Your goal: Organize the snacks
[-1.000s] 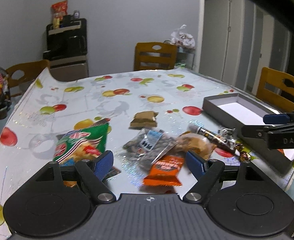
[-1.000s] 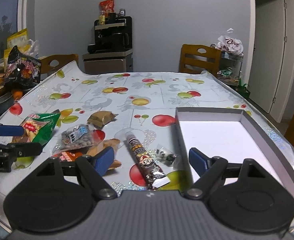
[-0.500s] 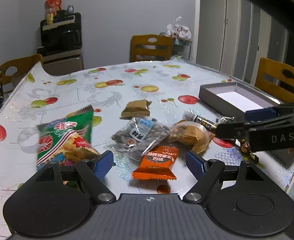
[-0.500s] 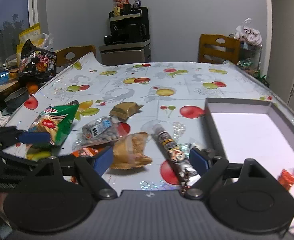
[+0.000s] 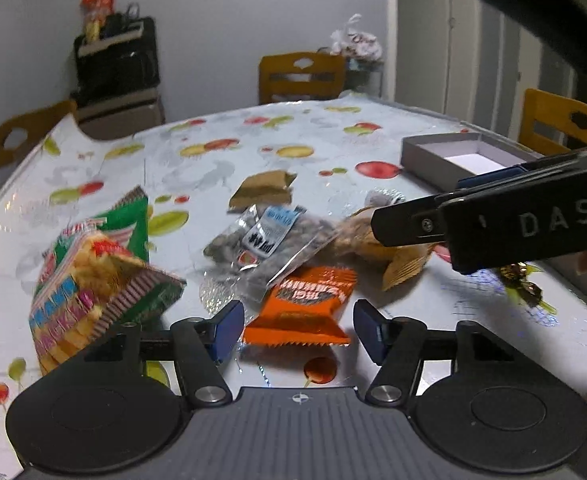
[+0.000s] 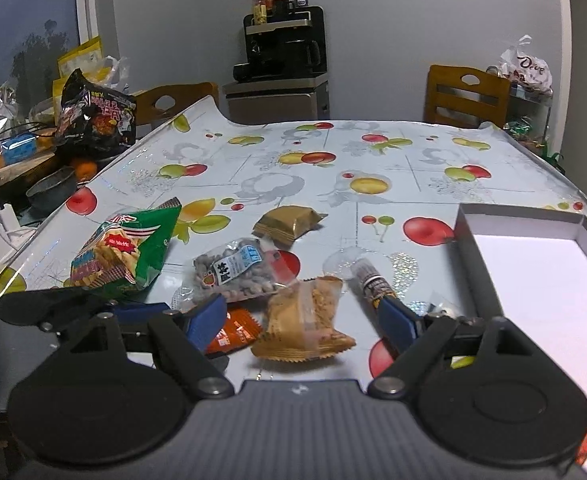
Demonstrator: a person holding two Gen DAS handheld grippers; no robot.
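Observation:
Several snacks lie on the fruit-print table. My left gripper [image 5: 298, 330] is open, its jaws either side of an orange packet [image 5: 307, 305]. My right gripper [image 6: 302, 314] is open, straddling a tan biscuit packet [image 6: 307, 322]; the orange packet [image 6: 233, 331] lies by its left finger. A clear bag of nuts [image 6: 235, 270], a green cracker bag [image 6: 123, 250], a gold packet [image 6: 287, 222] and a dark tube snack [image 6: 371, 280] lie beyond. The grey box [image 6: 541, 276] with a white floor is at the right. The right gripper also crosses the left wrist view [image 5: 493, 220].
Wooden chairs [image 6: 467, 96] stand at the far side and at the left. A coffee machine [image 6: 285, 52] sits on a cabinet by the wall. A side surface at the left holds a black snack bag [image 6: 95, 118] and bowls. A wrapped candy [image 5: 521, 280] lies near the box.
Both grippers moved left and lower toward the snack pile. The right gripper went from the tube snack to the tan packet; the left closed in on the orange packet.

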